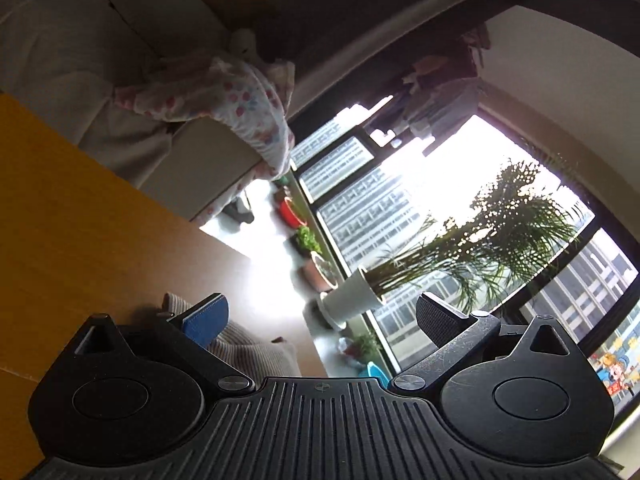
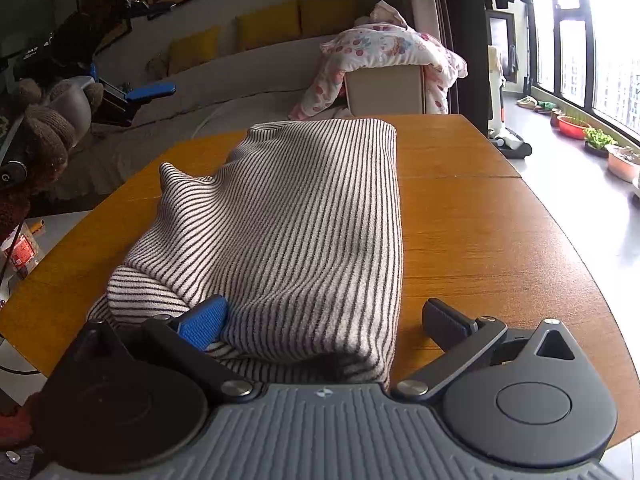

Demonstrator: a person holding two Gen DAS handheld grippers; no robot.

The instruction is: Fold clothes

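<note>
A striped white and dark garment (image 2: pixel 288 220) lies folded lengthwise on the wooden table (image 2: pixel 480 232). My right gripper (image 2: pixel 324 320) is open at the garment's near end, with the cloth bunched between its fingers and the blue-padded finger (image 2: pixel 204 322) against the fabric. My left gripper (image 1: pixel 320 316) is open and tilted sideways, looking off the table toward the window; only a small piece of the striped garment (image 1: pixel 248 350) shows by its blue-padded finger (image 1: pixel 206 320). The left gripper also appears raised at the far left in the right wrist view (image 2: pixel 150 91).
A sofa (image 2: pixel 240 92) with a flowered blanket (image 2: pixel 384 56) over a box stands beyond the table. Potted plants (image 2: pixel 596 140) line the floor by the window. A large palm in a white pot (image 1: pixel 352 292) stands at the window. Clutter sits at the left (image 2: pixel 24 248).
</note>
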